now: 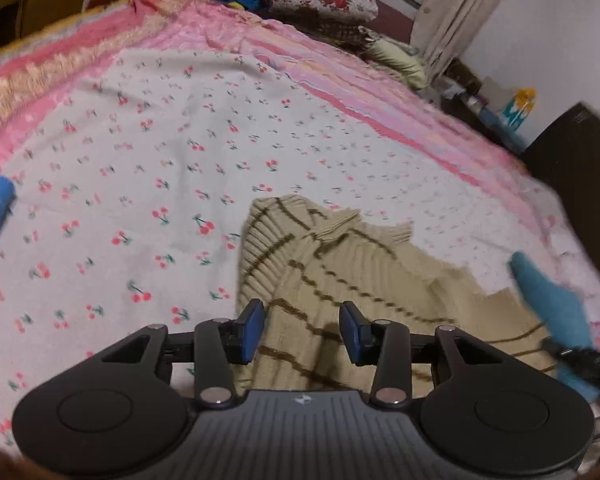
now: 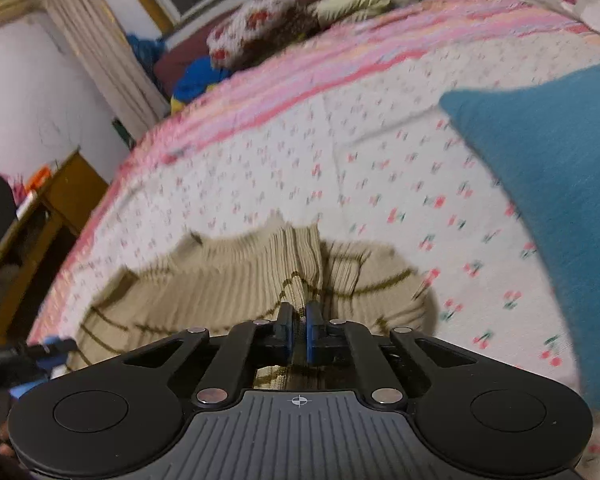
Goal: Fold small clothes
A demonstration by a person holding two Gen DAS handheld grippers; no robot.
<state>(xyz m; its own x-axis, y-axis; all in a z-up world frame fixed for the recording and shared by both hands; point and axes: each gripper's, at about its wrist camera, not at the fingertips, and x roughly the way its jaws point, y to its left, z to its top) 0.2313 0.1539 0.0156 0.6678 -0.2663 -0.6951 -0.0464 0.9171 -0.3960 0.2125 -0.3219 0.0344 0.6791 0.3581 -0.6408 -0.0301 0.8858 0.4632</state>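
Cherry-print bedsheet is carrying a beige striped sweater. Right gripper is clamping a sweater fold; left gripper is hovering, jaws apart, over it.

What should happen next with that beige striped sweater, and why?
Probably the left gripper should close on the sweater beneath its open pads. The right gripper is already pinched shut on the knit, so a second grip would let both lift and fold it.
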